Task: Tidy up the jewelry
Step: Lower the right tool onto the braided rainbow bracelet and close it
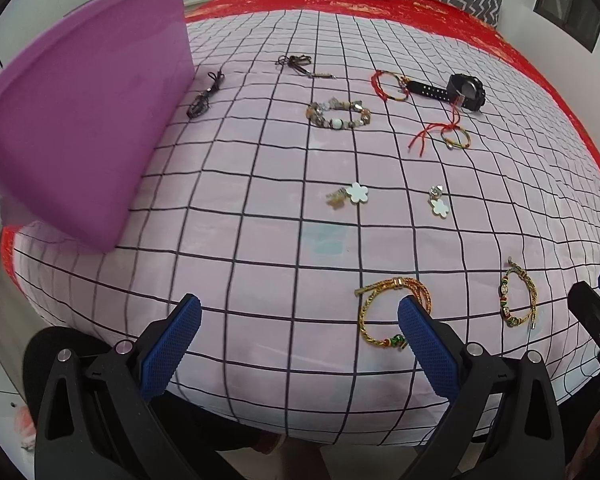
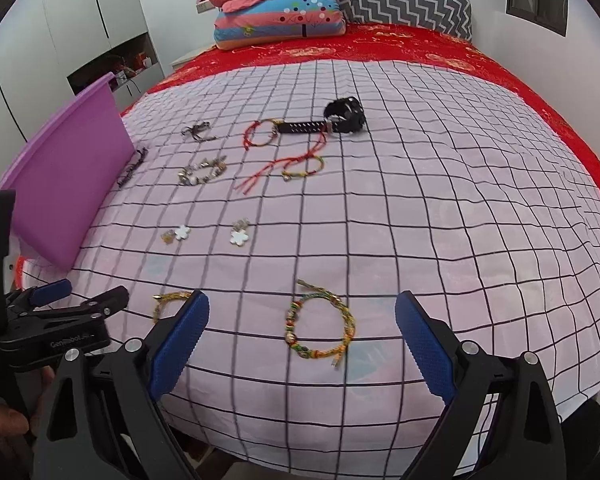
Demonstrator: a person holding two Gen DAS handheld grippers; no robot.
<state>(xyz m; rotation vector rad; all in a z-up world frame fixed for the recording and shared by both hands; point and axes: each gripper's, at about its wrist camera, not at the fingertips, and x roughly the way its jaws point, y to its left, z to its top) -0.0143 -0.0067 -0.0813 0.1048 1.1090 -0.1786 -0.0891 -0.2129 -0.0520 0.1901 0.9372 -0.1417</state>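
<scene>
Fingers of the left gripper (image 1: 300,316) are spread wide and hold nothing; they hang over the near edge of a bed. The right-hand blue pad of this gripper sits in front of a gold braided bracelet (image 1: 384,312), hiding part of its loop; whether it touches the bracelet cannot be told. The right gripper (image 2: 302,320) is likewise spread wide and empty, and a green and gold beaded bracelet (image 2: 320,330) lies on the cloth between its two pads, apart from both.

The jewelry lies scattered on a pale pink sheet with a black grid (image 1: 260,200) laid over a red bedspread (image 2: 420,48). Toward the middle are two white flower earrings (image 1: 358,193) (image 1: 440,206), well apart from each other. Farther back lie a chunky bracelet of mixed beads (image 1: 338,114), a red cord bracelet (image 1: 388,85) touching the strap of a black watch (image 1: 460,90), and a small yellow-green bracelet with long red cords (image 1: 454,138). Two dark cord pieces (image 1: 204,96) (image 1: 298,63) lie near the back left.

A purple plastic bin (image 1: 92,128) stands at the left edge of the bed, one dark cord just beside its wall. Its inside is not visible from either view. Folded bedding and pillows (image 2: 280,12) are stacked at the head of the bed.
</scene>
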